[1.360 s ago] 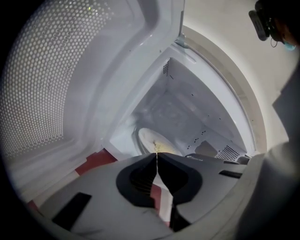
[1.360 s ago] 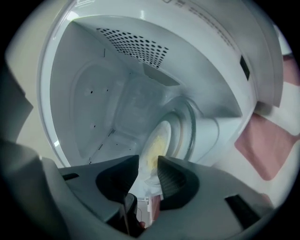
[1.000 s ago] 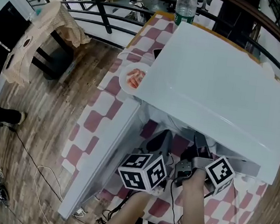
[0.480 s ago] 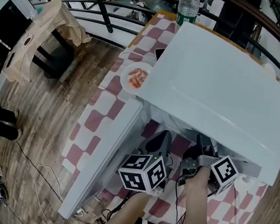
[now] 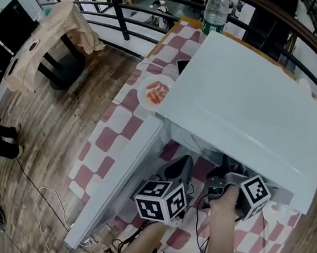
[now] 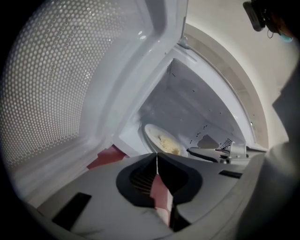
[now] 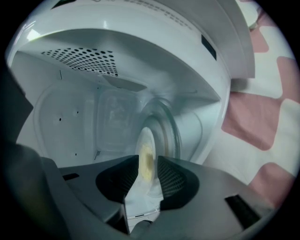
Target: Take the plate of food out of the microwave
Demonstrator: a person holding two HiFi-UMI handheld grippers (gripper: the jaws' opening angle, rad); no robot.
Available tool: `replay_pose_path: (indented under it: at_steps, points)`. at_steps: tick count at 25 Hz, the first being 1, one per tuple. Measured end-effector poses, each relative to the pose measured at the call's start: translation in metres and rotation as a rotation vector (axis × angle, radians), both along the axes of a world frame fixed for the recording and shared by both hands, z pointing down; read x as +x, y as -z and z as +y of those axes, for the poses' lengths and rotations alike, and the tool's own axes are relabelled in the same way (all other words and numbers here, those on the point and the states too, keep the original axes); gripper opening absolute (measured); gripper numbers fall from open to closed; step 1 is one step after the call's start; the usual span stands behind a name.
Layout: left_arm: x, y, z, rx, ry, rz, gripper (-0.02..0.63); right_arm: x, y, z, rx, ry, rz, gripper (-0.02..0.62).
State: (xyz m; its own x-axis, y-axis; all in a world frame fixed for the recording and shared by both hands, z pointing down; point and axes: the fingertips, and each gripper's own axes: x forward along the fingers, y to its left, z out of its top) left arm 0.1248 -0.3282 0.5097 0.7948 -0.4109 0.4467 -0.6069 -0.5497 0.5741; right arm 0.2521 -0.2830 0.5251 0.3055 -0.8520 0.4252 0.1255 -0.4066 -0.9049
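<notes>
On the checkered tablecloth (image 5: pixel 111 140), the open microwave (image 5: pixel 246 111) is holding a plate of yellow food (image 6: pixel 161 142), with the right gripper (image 7: pixel 148 163) standing narrowly parted and the left gripper (image 6: pixel 156 158) sitting closed, empty.

- The left gripper (image 6: pixel 156 161) has a light grey moulded shell with 2 dark rectangular slots (image 6: pixel 70 208), 1 on each side.
- Its pads (image 6: pixel 140 178) are black and finely ribbed, seated in curved black recesses.
- The right gripper (image 7: pixel 149 161) is built alike, with a grey shell, black ribbed faces and a dark slot on each side.
- The left cube (image 5: pixel 160 202) and the right cube (image 5: pixel 254 193) have white faces printed with black square markers.
- Thin black cables (image 5: pixel 196 213) trail from the grippers' rear ends.
- Dark grey housings sit just ahead of the 2 cubes.
</notes>
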Motion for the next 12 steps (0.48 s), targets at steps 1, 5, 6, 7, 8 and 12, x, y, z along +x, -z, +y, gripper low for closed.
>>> replay_pose_path:
  at_steps: [1,5,6,7,8,12]
  points:
    - [0.0,0.0,0.0,0.0,-0.001,0.0,0.012,-0.001,-0.001,0.001,-0.018,-0.001,0.001,0.147]
    - [-0.002,-0.001,-0.001,-0.002,-0.005,-0.001,0.012,-0.001,0.0,-0.004,-0.007,-0.009,0.015,0.147]
    - [-0.003,-0.002,-0.002,-0.001,-0.007,-0.004,0.012,-0.001,0.0,-0.007,-0.002,-0.008,0.019,0.146]
    - [-0.004,-0.003,-0.003,0.0,-0.008,-0.007,0.012,-0.001,0.0,-0.009,0.0,-0.006,0.021,0.136]
    - [-0.004,-0.003,-0.004,0.001,-0.009,-0.009,0.012,-0.002,0.0,-0.01,-0.001,-0.006,0.02,0.128]
    - [-0.007,-0.002,-0.004,-0.003,-0.007,-0.005,0.012,-0.003,0.0,-0.01,-0.014,-0.019,0.017,0.092]
